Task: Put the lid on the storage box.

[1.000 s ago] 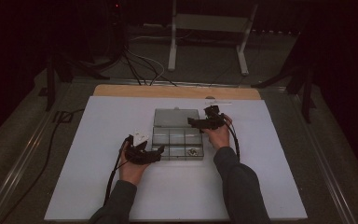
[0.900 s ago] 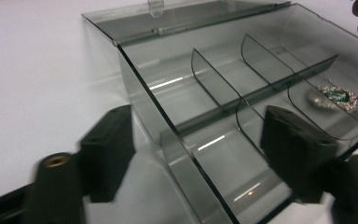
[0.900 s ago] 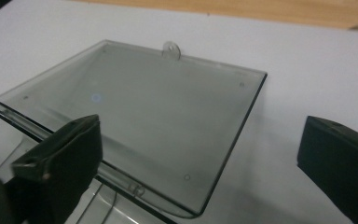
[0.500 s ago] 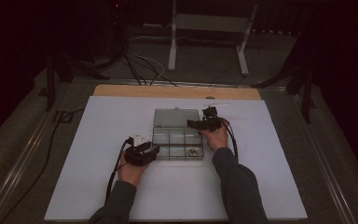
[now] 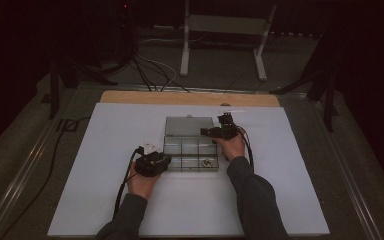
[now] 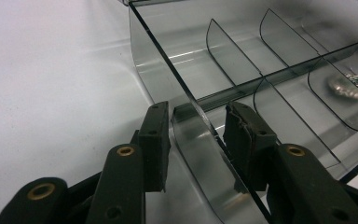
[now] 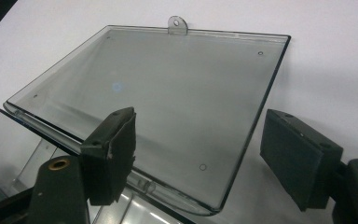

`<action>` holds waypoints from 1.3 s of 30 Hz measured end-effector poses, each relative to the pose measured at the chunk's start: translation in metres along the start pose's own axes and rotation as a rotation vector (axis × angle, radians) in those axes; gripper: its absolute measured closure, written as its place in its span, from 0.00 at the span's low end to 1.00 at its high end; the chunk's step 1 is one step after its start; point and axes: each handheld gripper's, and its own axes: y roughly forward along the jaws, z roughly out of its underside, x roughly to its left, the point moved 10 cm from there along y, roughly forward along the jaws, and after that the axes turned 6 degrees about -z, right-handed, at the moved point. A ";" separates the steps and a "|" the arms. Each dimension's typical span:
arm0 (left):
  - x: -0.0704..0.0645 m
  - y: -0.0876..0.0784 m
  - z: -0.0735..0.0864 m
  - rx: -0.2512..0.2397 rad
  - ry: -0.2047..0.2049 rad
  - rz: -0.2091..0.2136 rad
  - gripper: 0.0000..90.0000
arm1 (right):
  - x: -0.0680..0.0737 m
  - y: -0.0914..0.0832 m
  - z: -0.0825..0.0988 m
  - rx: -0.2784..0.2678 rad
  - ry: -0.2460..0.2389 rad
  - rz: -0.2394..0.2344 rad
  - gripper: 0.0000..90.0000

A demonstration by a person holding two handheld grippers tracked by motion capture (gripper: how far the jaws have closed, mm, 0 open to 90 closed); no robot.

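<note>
Clear compartment box (image 5: 189, 151) at the middle of the white desk (image 5: 290, 200), its lid (image 7: 158, 107) open and lying flat behind it. Left gripper (image 6: 196, 140): fingers (image 6: 154, 144), which have just been closing, straddle the box's left wall, 1 each side; contact with it cannot be told. Right gripper (image 7: 200, 158): fingers (image 7: 300, 156) apart over the lid's corner, narrower than 1 second earlier, holding nothing. Both hands are placed as before. Small parts (image 6: 349, 86) lie in 1 compartment.
</note>
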 end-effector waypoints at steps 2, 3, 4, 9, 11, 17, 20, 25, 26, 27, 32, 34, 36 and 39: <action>0.000 0.000 0.000 0.002 0.000 -0.002 0.70 | 0.000 0.001 0.000 0.007 0.016 -0.010 0.29; 0.000 0.000 0.000 0.002 0.001 -0.004 0.71 | 0.001 0.001 0.000 0.010 0.018 -0.014 0.29; 0.000 0.000 0.000 0.004 0.001 -0.005 0.71 | 0.001 0.001 0.000 0.014 0.024 -0.020 0.29; 0.000 -0.001 0.000 0.010 0.008 -0.010 0.72 | 0.003 0.002 0.001 0.039 0.057 -0.023 0.29; 0.000 -0.001 0.000 0.012 0.011 -0.013 0.72 | 0.003 0.002 0.002 0.040 0.087 -0.044 0.32; 0.000 -0.002 0.000 0.018 0.023 -0.021 0.72 | 0.002 0.000 0.000 0.019 0.112 -0.036 0.41; 0.000 -0.002 0.000 0.018 0.023 -0.023 0.72 | 0.000 -0.005 -0.004 -0.009 0.114 -0.022 0.50; -0.001 -0.002 0.000 0.022 0.029 -0.028 0.73 | -0.001 -0.009 -0.008 -0.042 0.119 -0.017 0.60; -0.001 -0.002 0.000 0.021 0.030 -0.030 0.73 | -0.001 -0.011 -0.009 -0.054 0.124 -0.018 0.62; -0.001 -0.002 0.000 0.022 0.031 -0.031 0.73 | -0.001 -0.012 -0.009 -0.062 0.121 -0.021 0.64; 0.000 -0.002 0.000 0.026 0.032 -0.038 0.74 | 0.001 -0.019 -0.015 -0.120 0.098 -0.030 0.72; 0.000 -0.002 0.000 0.027 0.036 -0.041 0.74 | 0.002 -0.021 -0.016 -0.138 0.086 -0.031 0.74; 0.000 -0.002 0.000 0.027 0.038 -0.044 0.74 | 0.002 -0.023 -0.017 -0.156 0.080 -0.043 0.76; 0.000 -0.002 0.000 0.028 0.039 -0.045 0.74 | 0.003 -0.026 -0.018 -0.173 0.057 -0.049 0.78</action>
